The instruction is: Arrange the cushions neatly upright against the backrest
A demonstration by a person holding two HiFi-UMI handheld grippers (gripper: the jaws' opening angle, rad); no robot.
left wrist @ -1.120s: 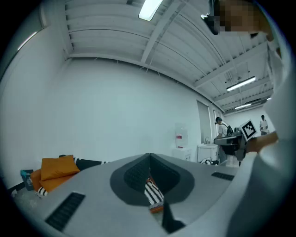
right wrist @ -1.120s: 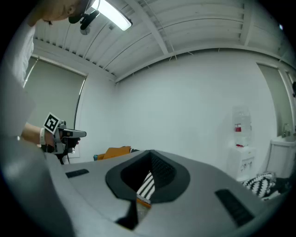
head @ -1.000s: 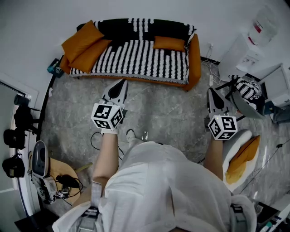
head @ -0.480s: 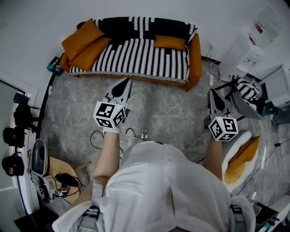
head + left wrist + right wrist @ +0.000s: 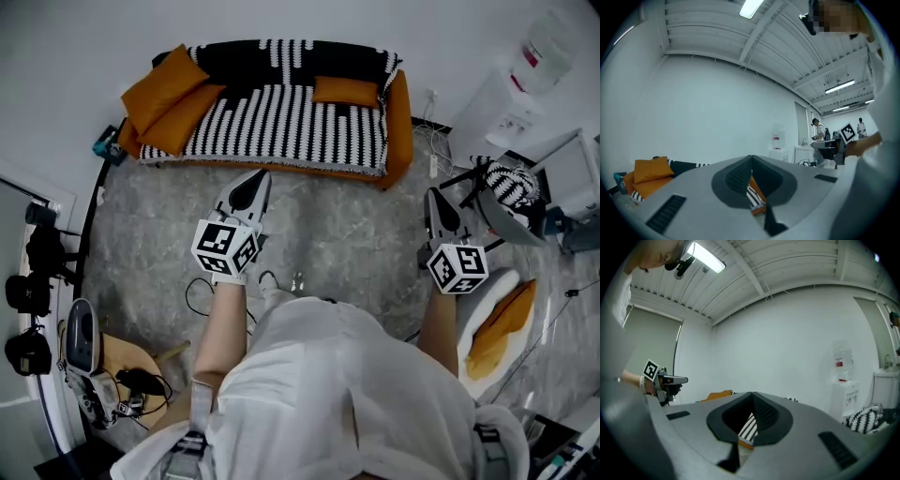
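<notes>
facing: orange sofa (image 5: 399, 108) under black-and-white striped throw (image 5: 281, 117), 12 o'clock, well apart from both grippers.
cushions: two large orange cushions (image 5: 167, 84) slumped at 11 o'clock; small orange cushion (image 5: 345, 91) low at 1 o'clock.
left gripper (image 5: 251, 183): jaws together, empty.
right gripper (image 5: 437, 202): jaws together, empty.
risk: unopened jaws may shove cushions over or snag the throw.

Sofa (image 5: 401, 112) orange; throw (image 5: 281, 122) over it black-and-white striped. Back left cushion (image 5: 167, 82), front left cushion (image 5: 183, 120), right cushion (image 5: 345, 91) all orange. Floor (image 5: 347, 234) grey, marbled. Far-right cushion (image 5: 511, 183) black-and-white striped.
</notes>
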